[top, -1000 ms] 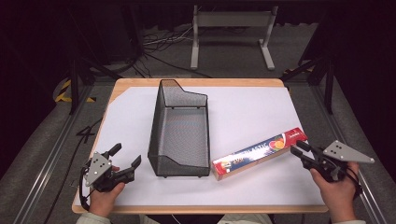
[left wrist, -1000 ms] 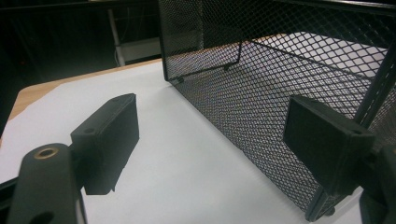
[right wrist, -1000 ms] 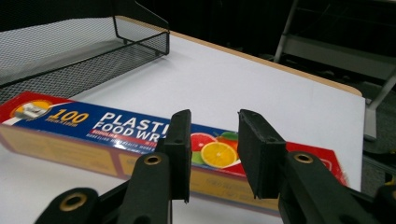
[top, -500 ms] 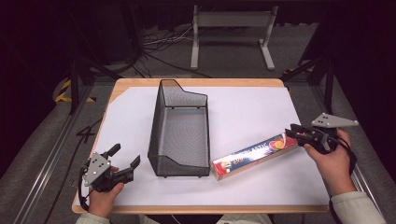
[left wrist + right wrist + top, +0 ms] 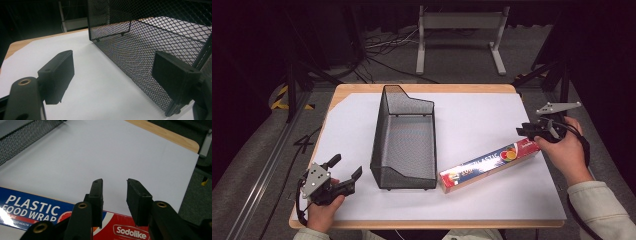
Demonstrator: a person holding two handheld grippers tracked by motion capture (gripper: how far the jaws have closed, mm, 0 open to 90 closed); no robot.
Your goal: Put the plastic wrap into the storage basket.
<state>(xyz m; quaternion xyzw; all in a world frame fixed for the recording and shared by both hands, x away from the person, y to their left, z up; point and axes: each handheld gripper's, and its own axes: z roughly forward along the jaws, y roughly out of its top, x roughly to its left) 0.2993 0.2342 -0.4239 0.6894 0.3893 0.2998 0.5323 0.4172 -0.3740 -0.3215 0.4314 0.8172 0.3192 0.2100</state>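
Plastic food wrap in a long red-and-blue carton (image 5: 490,166) lies on white paper (image 5: 477,115) covering a wooden table (image 5: 452,88), dark room around. Right gripper (image 5: 114,182), jaws partly open and empty, hovers over its red end. Left gripper (image 5: 343,171) gapes wide beside a black mesh basket (image 5: 404,150).

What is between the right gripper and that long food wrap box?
Nothing visible. The right gripper hovers over the near end of the long red-and-blue plastic food wrap box, jaws open, with only bare white table cover around it.
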